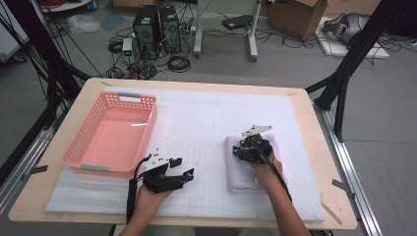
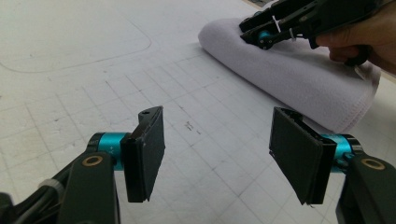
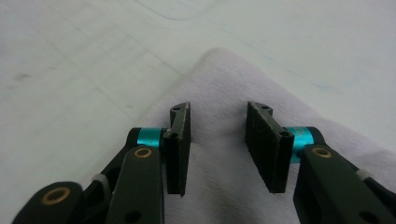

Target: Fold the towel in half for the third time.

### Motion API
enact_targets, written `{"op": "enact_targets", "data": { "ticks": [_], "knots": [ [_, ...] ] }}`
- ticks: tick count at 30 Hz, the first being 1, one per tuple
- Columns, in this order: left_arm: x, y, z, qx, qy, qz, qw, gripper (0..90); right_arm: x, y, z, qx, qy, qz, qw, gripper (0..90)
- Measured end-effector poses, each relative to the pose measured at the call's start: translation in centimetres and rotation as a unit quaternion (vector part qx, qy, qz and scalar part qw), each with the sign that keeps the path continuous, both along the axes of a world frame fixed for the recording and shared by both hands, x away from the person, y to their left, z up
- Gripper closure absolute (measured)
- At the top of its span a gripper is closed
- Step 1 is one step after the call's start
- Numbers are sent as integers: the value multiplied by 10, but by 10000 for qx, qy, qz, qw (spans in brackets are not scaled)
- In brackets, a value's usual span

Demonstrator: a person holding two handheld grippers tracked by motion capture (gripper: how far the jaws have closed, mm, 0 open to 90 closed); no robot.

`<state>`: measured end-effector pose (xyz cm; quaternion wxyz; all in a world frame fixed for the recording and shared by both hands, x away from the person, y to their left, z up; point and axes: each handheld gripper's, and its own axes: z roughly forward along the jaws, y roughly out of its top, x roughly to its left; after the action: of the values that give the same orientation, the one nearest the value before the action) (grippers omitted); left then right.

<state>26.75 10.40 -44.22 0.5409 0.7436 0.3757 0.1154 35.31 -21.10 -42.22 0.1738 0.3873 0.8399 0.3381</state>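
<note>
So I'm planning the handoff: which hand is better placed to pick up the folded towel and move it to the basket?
Right. Its tool sits open directly over the towel, while the left tool hovers over bare mat, beside the pink basket.

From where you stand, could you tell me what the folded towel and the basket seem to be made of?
Towel: soft cloth, likely fleece or terry; matte pale lilac with a fuzzy nap, rounded fold and stitched hem in the left gripper view. Basket: probably moulded plastic; smooth, slightly glossy pink, walls pierced with a regular lattice of holes, grey handle strips at both ends.
</note>
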Motion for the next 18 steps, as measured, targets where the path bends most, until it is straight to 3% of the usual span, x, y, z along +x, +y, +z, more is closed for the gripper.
{"op": "enact_targets", "data": {
  "ticks": [3, 5, 7, 9, 13, 16, 18],
  "knots": [
    [0, -1, 0, -13, -7, -19, 10000, 361, 0, 3, -1, 297, 103, 296, 9991, 551],
    [0, -1, 0, 1, -19, -31, 10000, 361, 0, -4, 2, 507, 154, 268, 9982, 517],
    [-1, -2, 0, -11, -13, -43, 10000, 361, -1, -17, 6, 658, 65, 104, 9978, 532],
    [-1, -2, 0, -26, -30, -45, 10000, 361, -1, -33, 7, 632, 14, -135, 9979, 583],
    [-2, -3, 0, -29, -45, -64, 10000, 360, 1, -63, -2, 150, -23, -645, 9978, 619],
    [-2, -2, 0, -35, -49, -60, 10000, 359, -1, -84, -6, 50, -178, -914, 9956, 618],
    [-2, -2, 0, -33, -36, -56, 10000, 359, -4, -96, -7, 164, -195, -1123, 9933, 609]
  ]
}}
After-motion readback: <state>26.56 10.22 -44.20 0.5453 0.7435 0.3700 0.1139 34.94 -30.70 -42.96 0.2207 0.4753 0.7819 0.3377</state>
